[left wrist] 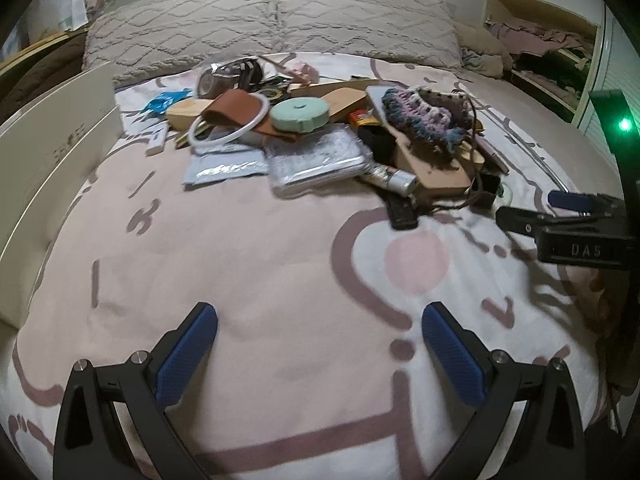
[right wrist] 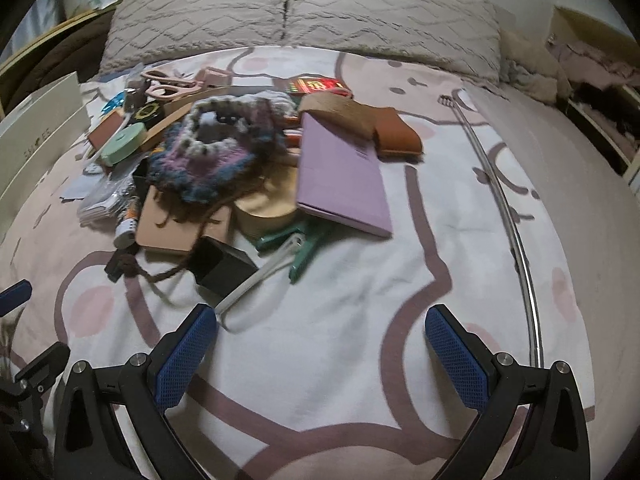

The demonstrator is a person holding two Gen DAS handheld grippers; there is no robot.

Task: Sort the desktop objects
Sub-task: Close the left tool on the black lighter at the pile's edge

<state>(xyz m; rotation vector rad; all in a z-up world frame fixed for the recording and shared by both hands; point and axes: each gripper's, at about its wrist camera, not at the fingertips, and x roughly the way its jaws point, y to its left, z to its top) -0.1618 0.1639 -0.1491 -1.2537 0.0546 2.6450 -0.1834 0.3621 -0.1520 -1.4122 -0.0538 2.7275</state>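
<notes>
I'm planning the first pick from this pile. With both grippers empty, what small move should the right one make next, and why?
Probably ease the open right gripper forward toward the small black box at the pile's near edge. It is among the nearest items, and only a white stick and brown cord lie against it. The open left gripper is farther from the pile.

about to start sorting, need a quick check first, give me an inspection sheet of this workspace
Surface: bedspread with pink and mauve print, bare in front of both grippers.
Job's things: one heap holding a crocheted pouch, purple notebook, mint tape measure, white hoop, pink scissors, black box, green clip.
Clutter: long metal rod lying apart, right of the heap.
Grippers: left gripper open, empty; right gripper open, empty.
Cables: brown cord trailing from the heap.
Surroundings: pillows, white box at left, shelf of clothes.
</notes>
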